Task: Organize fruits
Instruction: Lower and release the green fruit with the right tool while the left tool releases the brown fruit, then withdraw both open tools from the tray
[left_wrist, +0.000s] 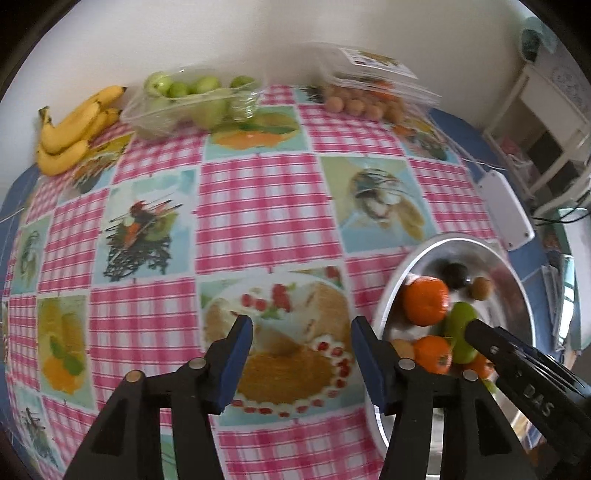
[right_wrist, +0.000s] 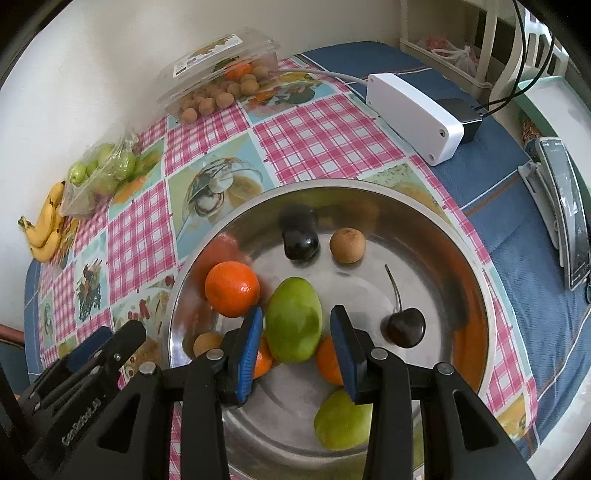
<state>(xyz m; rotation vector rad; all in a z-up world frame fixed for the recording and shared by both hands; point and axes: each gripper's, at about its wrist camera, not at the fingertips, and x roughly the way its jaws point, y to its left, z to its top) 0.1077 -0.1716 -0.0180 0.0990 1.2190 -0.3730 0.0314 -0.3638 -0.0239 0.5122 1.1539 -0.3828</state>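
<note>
A steel bowl (right_wrist: 476, 273) holds a green mango (right_wrist: 293, 319), oranges (right_wrist: 232, 288), a second green fruit (right_wrist: 341, 424), a cherry (right_wrist: 404, 326), a dark plum (right_wrist: 300, 242) and small brown fruits (right_wrist: 347, 244). My right gripper (right_wrist: 295, 339) is open, its blue pads either side of the mango, not pressing it. My left gripper (left_wrist: 301, 354) is open and empty over the tablecloth, just left of the bowl (left_wrist: 517, 280). The right gripper's arm (left_wrist: 517, 365) reaches into the bowl.
Bananas (left_wrist: 74, 129), a clear tray of green fruits (left_wrist: 192, 99) and an open clamshell of small brown fruits (left_wrist: 365, 99) stand along the far wall. A white box (right_wrist: 413, 110) with cables and a phone (right_wrist: 565, 206) lie right of the bowl.
</note>
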